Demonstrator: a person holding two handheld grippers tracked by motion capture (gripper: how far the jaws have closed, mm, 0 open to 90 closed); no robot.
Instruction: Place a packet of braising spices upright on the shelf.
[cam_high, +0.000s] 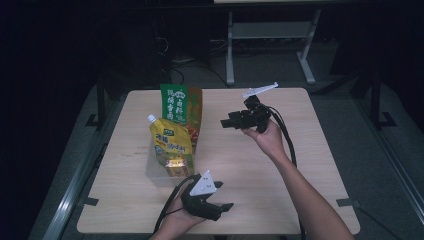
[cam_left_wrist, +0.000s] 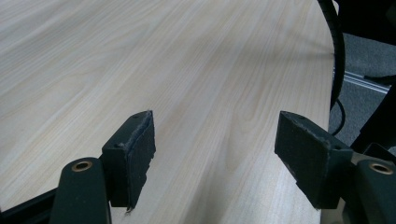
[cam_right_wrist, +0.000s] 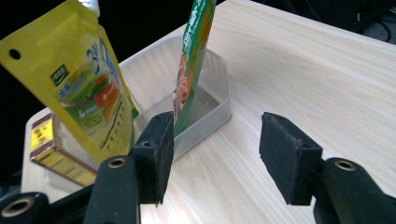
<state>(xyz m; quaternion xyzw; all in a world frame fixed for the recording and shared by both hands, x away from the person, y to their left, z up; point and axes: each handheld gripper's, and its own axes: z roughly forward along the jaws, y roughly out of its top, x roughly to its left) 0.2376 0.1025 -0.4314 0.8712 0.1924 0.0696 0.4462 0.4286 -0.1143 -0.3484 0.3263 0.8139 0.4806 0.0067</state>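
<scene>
A clear plastic tub (cam_right_wrist: 212, 109) stands on the left half of the wooden table (cam_high: 250, 165). In it stand a yellow spouted pouch (cam_high: 169, 142) (cam_right_wrist: 79, 88), a tall green-and-orange packet (cam_high: 179, 106) (cam_right_wrist: 194, 51) and a small yellow-and-maroon box (cam_high: 176, 168) (cam_right_wrist: 51, 149). My right gripper (cam_high: 227, 121) (cam_right_wrist: 217, 149) is held above the table to the right of the tub, pointing at it, open and with nothing between its jaws. My left gripper (cam_high: 223, 210) (cam_left_wrist: 215, 144) sits low near the front edge, open over bare wood.
Cables trail from both grippers; the right one (cam_high: 287, 140) runs along the forearm. Table legs and a frame (cam_high: 230, 50) stand on the dark floor beyond the far edge. A cable (cam_left_wrist: 337, 51) hangs past the table's edge in the left gripper view.
</scene>
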